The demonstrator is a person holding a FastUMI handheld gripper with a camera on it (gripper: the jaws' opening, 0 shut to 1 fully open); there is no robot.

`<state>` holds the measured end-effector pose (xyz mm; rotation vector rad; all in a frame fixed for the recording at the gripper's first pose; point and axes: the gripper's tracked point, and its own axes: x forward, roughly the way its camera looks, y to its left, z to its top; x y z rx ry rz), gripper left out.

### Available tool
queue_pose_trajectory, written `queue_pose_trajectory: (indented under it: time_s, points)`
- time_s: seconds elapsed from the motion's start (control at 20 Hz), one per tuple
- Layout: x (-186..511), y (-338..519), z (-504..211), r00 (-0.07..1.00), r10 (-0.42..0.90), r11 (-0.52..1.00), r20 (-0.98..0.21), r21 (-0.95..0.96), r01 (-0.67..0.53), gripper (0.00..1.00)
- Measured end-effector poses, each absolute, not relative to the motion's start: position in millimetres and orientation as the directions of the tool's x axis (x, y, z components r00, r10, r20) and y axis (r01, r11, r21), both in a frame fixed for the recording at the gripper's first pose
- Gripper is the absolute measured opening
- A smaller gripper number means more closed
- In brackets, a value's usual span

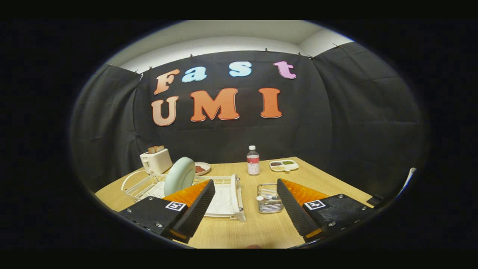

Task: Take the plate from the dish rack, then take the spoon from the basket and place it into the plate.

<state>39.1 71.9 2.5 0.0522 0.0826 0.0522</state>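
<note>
My gripper (pixel 245 209) gapes empty; the pale green round plate (pixel 179 176), upright in the white wire dish rack (pixel 224 194), looks slippery, so I'd pinch its upper rim.

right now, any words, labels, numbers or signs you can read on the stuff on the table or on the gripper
None can be read.
Bottle: a red and white label, print too small to read.
Gripper: a square black and white marker on each side, a pattern and not text; jaws open, apart over the table, with the dish rack and basket just ahead.
Toaster, plate, divided tray: no writing visible.
</note>
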Motion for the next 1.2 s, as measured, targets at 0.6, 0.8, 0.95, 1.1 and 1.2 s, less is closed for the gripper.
queue_pose_trajectory:
  time_s: [0.6,0.8,0.95,1.1,1.2]
  points:
    - [99,188,33,0.977,0.133,0.991,-0.167,0.038,-0.128,0.99]
    - [118,222,28,0.967,0.137,0.990,-0.215,0.020,-0.136,0.99]
    - [135,236,13,0.949,0.122,0.992,-0.291,0.002,-0.126,0.99]
    - [148,244,-8,0.918,0.100,0.994,-0.384,0.009,-0.105,0.99]
    - [154,247,-19,0.901,0.084,0.995,-0.425,-0.008,-0.097,0.99]
